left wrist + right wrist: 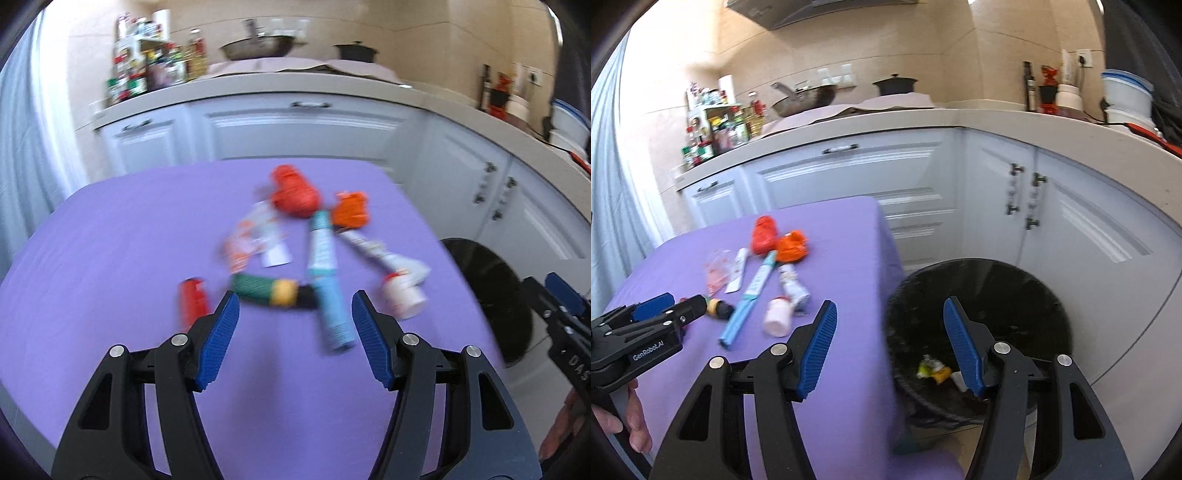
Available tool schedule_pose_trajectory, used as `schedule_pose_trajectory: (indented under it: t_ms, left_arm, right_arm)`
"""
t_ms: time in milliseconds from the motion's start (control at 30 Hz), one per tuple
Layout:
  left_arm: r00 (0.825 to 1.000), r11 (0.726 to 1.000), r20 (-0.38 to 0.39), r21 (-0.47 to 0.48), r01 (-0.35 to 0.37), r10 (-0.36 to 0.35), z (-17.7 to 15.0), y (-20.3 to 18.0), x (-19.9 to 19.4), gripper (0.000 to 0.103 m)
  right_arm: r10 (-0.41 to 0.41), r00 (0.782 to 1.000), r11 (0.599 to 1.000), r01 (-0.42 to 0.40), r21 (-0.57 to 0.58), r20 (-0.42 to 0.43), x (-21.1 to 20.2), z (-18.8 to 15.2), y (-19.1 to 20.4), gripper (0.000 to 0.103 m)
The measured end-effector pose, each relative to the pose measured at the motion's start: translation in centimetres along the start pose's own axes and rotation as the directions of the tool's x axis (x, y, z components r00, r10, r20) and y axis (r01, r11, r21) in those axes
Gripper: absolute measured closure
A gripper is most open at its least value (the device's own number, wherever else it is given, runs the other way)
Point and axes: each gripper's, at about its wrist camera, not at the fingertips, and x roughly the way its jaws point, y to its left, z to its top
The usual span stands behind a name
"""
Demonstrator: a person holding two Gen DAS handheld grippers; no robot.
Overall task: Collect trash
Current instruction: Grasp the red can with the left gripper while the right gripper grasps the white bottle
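Trash lies scattered on the purple table: a red crumpled wrapper, an orange wrapper, a clear printed packet, a light blue tube, a white tube, a white bottle, a green-and-yellow roll and a small red piece. My left gripper hovers open just short of the roll and blue tube, holding nothing. My right gripper is open and empty, straddling the table's right edge and the black bin.
The bin stands on the floor right of the table, with a few scraps at its bottom. White cabinets and a counter with bottles and pans run behind. In the right wrist view the left gripper reaches in from the left.
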Motion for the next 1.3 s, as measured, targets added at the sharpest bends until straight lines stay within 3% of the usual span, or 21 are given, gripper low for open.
schedule_pose_trajectory:
  t_ms: [267, 500, 767, 1067, 1300]
  left_arm:
    - [0.995, 0.997, -0.063, -0.039, -0.074, 0.071, -0.9, 3.7, 1.9, 0.041]
    - [0.990, 0.996, -0.124, -0.059, -0.072, 0.064, -1.3, 4.8, 4.3, 0.041]
    - [0.991, 0.997, -0.122, -0.049, -0.053, 0.046, -1.7, 5.3, 4.7, 0.078]
    - [0.993, 0.996, -0.111, -0.082, -0.036, 0.027, -1.9, 7.4, 3.7, 0.079]
    - [0.995, 0.993, -0.089, -0.103, -0.054, 0.045, -1.9, 9.5, 2.3, 0.079]
  right_arm:
    - [0.050, 0.998, 0.998, -0.051, -0.048, -0.026, 0.8, -0.5, 3.8, 0.044]
    - [0.074, 0.996, 0.994, -0.077, -0.077, -0.048, 1.7, -0.6, 5.5, 0.044]
    - [0.086, 0.994, 0.991, -0.093, -0.092, -0.072, 2.9, -0.4, 6.5, 0.044]
    - [0.101, 0.988, 0.988, -0.114, -0.108, -0.119, 4.3, -0.1, 8.0, 0.045]
    - [0.103, 0.976, 0.984, -0.128, -0.127, -0.191, 6.0, -0.2, 8.8, 0.063]
